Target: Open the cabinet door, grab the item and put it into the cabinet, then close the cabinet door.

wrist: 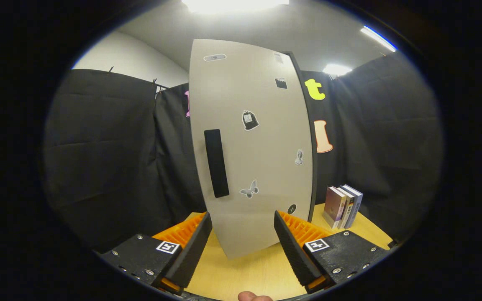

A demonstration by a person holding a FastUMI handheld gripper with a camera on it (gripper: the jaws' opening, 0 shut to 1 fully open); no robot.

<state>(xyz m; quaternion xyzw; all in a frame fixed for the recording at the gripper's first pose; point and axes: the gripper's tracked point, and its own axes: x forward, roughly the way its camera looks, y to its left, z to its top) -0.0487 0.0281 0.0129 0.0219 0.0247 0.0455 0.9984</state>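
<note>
Beige-grey cabinet door (249,146): panel standing upright on a light wooden tabletop (245,271), long axis running top to bottom, broad face turning toward the camera. Whether it is shut against the cabinet body or swung partly out cannot be told; a dark edge (308,138) is showing along its right side.

Handle (216,163): black vertical bar, sitting on the left half of the door face, its length lying parallel to the door's long axis.

Stickers: several small ones are dotting the panel, among them a butterfly (249,189) low near the handle, a dark bag shape (249,120) higher up, a small figure (299,157) toward the right side, and a round dark dot (292,208) near the bottom. Any lettering on them is too small to read.

Books (343,205): a short row is standing upright on the tabletop just right of the door, spines facing forward, titles illegible.

Gripper (243,234): fingers are spreading wide apart, holding nothing, the door's lower part appearing between and beyond them. Square black-and-white markers are sitting on both finger mounts.

Fingertip (254,297): a bit of the person's finger is peeking in below the gripper.
</note>
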